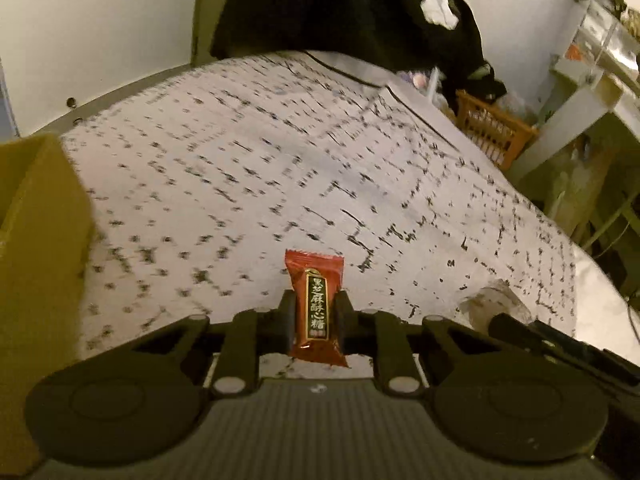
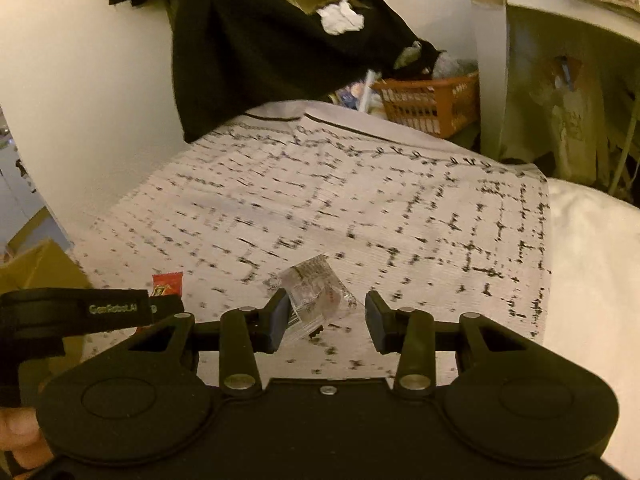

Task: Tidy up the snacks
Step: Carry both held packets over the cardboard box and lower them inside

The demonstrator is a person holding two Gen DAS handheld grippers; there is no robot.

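The left gripper point(image 1: 314, 316) was clamped on a red wrapped candy point(image 1: 316, 308), its two pads pressing the packet's long sides. The candy stood upright between them, its long axis running forward along the fingers, the crimped top edge poking past the tips and the lower end hanging just below the pads. From the right wrist view the same candy point(image 2: 167, 283) showed as a red scrap above the left gripper's body point(image 2: 114, 308), at the near left of the patterned tablecloth point(image 2: 360, 208).

The right gripper point(image 2: 326, 318) stood partly open with a clear plastic snack packet point(image 2: 314, 300) between its fingers. The packet lay against the inner face of the left-hand pad and reached only partway across the gap; the right-hand pad stood clear of it. It sat skewed, its long axis slanting from the near left to the far right corner, so it appeared unpinched, and whether it hung from that one pad or rested on the cloth could not be told.

Farther to the left, a cardboard box point(image 1: 36, 208) rose at the cloth's edge, close beside the left gripper and on the far side of it from the right one. Judged as the likely place for the snacks, it lay nearer the left hand, whose candy would need a short swing leftward. Beyond the table, an orange basket point(image 2: 432, 104) sat against the wall, well apart from both.
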